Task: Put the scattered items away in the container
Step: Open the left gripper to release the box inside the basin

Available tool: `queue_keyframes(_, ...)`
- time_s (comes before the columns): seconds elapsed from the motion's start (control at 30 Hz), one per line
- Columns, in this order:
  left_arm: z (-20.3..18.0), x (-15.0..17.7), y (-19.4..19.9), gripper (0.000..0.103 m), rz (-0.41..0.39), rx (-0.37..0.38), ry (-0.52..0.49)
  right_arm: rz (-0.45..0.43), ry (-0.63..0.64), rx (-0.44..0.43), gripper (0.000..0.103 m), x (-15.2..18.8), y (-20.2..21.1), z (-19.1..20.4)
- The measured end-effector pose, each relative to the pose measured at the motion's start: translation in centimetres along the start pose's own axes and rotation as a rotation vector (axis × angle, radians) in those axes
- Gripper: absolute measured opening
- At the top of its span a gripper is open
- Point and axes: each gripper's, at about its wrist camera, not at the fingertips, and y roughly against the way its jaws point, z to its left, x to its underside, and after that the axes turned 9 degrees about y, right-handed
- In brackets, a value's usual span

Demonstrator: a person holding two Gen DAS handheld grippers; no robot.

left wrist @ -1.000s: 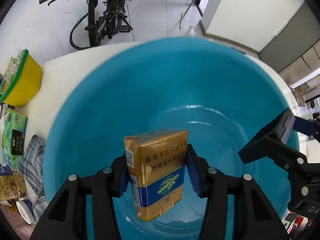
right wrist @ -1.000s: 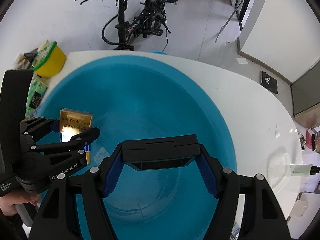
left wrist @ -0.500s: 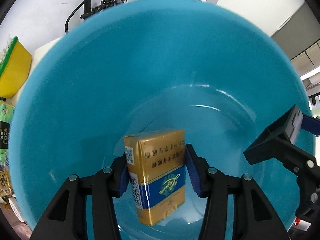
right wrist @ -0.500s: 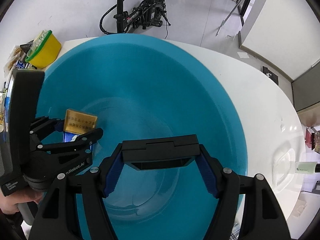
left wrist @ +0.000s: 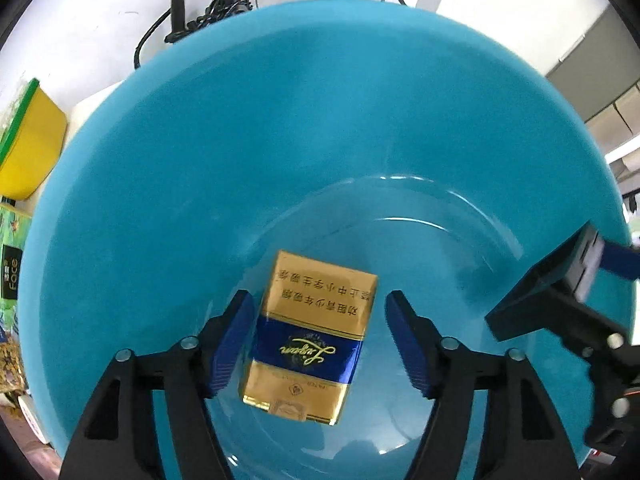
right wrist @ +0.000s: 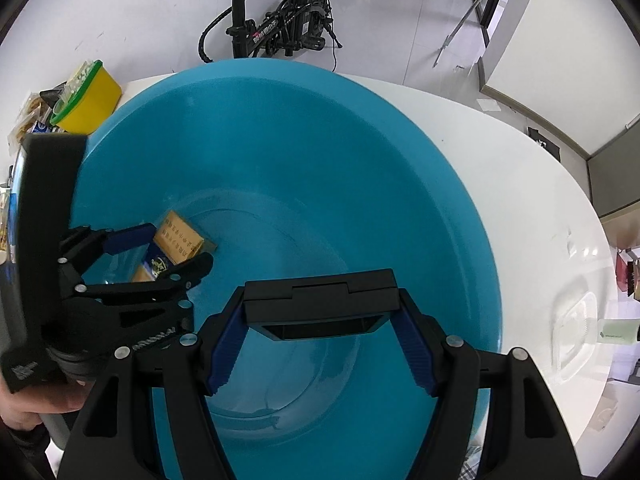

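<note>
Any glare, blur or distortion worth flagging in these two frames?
Left wrist view: sharp gold and blue cigarette pack; thin glare arcs on the glossy teal plastic basin; fisheye bends its rim. Right wrist view: the left tongs and their black housing look slightly motion-blurred; dark vignette in the corners.

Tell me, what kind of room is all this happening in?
Probably an office or workshop room, not a kitchen. A black electric bicycle is parked on the pale tiled floor, and the blue basin sits on a white table beside plain walls.
</note>
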Motion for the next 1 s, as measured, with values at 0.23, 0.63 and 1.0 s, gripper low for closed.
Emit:
queue_keyframes(0.23, 0.9, 0.5, 1.7, 0.077, -0.022, -0.011, 0.025, 0.01, 0.025, 0.04, 0.069, -0.1, -0.9, 0.8)
queue_keyframes(0.63, 2.1, -0.8, 1.0, 0.072, -0.005, -0.069, -0.001, 0.016, 0.019, 0.008, 0.069, -0.7, -3.3, 1.9)
queue_keyframes(1.0, 2.1, -0.5, 1.2, 0.074, -0.026, -0.063, 0.028, 0.039, 0.055, -0.03, 0.069, 0.6, -3.4, 2.3)
